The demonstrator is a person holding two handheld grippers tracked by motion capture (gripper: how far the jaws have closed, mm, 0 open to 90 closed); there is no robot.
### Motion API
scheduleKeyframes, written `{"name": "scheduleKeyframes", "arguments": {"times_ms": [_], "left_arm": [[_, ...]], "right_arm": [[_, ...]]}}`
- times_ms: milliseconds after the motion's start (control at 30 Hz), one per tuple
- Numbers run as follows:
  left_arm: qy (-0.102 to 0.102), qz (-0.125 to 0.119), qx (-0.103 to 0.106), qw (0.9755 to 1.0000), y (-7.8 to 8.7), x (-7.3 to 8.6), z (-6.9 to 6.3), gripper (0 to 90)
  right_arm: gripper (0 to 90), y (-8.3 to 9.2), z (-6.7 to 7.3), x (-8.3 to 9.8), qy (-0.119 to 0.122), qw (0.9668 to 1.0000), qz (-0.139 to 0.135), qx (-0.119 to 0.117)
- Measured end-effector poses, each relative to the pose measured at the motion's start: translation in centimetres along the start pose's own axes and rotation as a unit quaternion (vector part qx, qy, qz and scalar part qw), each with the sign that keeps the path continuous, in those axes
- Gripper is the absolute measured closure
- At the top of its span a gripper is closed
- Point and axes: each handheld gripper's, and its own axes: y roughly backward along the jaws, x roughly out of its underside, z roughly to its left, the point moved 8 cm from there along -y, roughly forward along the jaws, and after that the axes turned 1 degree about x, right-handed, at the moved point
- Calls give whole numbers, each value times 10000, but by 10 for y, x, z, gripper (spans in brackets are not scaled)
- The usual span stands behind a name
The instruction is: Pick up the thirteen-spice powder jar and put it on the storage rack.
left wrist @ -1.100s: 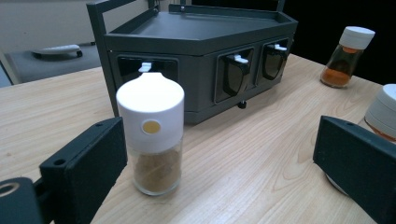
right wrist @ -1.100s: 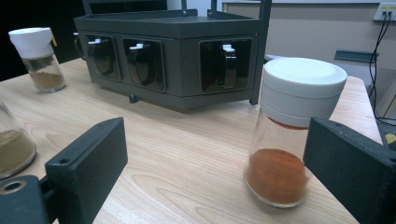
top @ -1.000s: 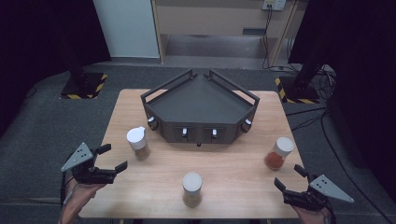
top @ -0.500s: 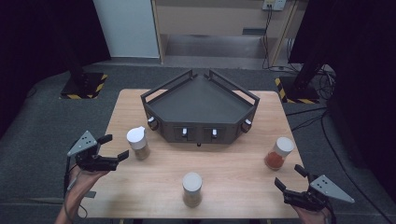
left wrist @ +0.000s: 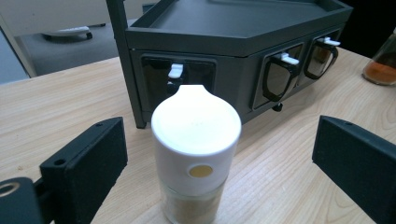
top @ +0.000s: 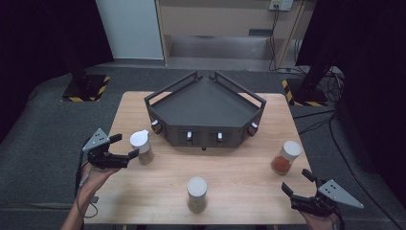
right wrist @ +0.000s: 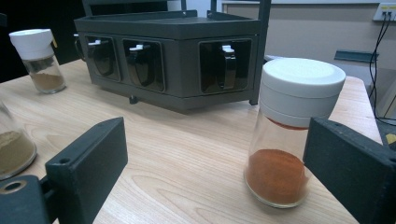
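The white-capped spice jar [left wrist: 196, 154] of tan powder stands on the table [top: 239, 167] just before the dark rack [top: 206, 103], between the left gripper [top: 123, 146]'s spread jaws (approach step); closing should come next.

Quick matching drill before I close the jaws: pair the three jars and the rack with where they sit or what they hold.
1 left jar
2 middle jar
3 right jar
4 rack

a orange powder
b table's far half
c between the left gripper jaws
d near table edge, centre

Pairs: 1-c, 2-d, 3-a, 4-b
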Motion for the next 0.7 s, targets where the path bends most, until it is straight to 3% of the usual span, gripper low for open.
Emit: {"name": "scheduleKeyframes", "arguments": {"times_ms": [200, 700], "left_arm": [[82, 99, -91, 9999, -15, 2, 4, 24], [245, 86, -85, 9996, -43, 13, 7, 61]], "right_arm": [[64, 0, 0, 0, 1, 10000, -6, -1], [64, 1, 0, 0, -8, 10000, -16, -1]]}}
